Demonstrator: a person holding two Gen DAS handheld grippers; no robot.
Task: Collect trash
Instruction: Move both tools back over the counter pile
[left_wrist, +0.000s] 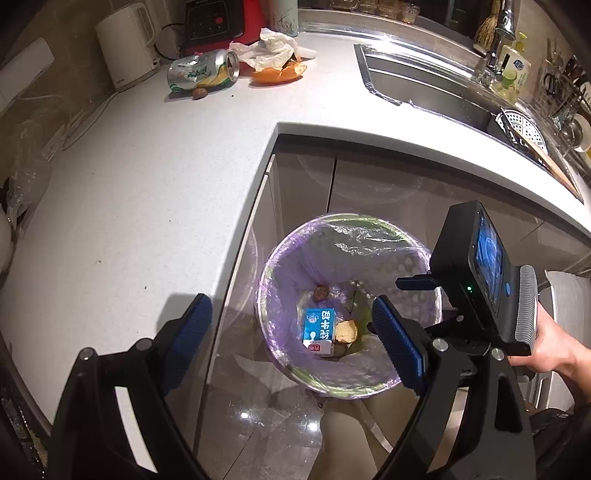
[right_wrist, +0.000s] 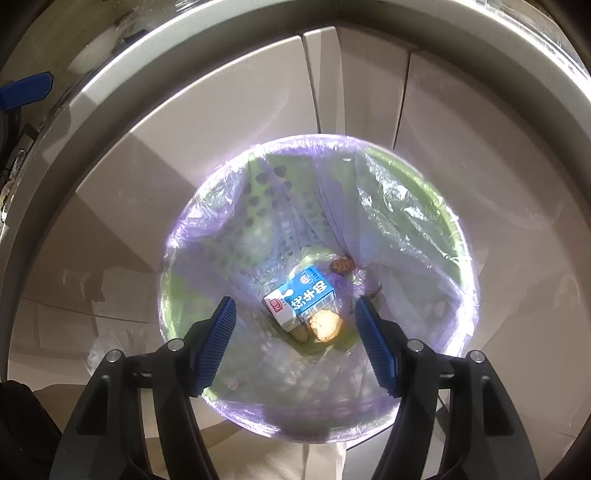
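A green bin with a purple liner (left_wrist: 347, 236) stands on the floor below the counter corner. At its bottom lie a blue milk carton (left_wrist: 319, 328), a bread piece (left_wrist: 347, 332) and a brown nut (left_wrist: 320, 293). My left gripper (left_wrist: 291, 302) hangs open above the bin's left side with nothing between its jaws. My right gripper (right_wrist: 295, 302) is open over the bin (right_wrist: 454, 221), above the carton (right_wrist: 301, 297) and bread (right_wrist: 325, 325), and holds nothing. On the counter's far side lie a crushed can (left_wrist: 201, 72), a crumpled tissue (left_wrist: 269, 48), orange peel (left_wrist: 279, 74) and a small nut (left_wrist: 199, 93).
The white counter (left_wrist: 129, 203) wraps around the bin. A kettle (left_wrist: 127, 44) and a red appliance (left_wrist: 221, 22) stand behind the trash. A steel sink (left_wrist: 424, 88) lies to the right. Cabinet doors (right_wrist: 240, 110) stand behind the bin. A hand (left_wrist: 554, 350) holds the right gripper's handle.
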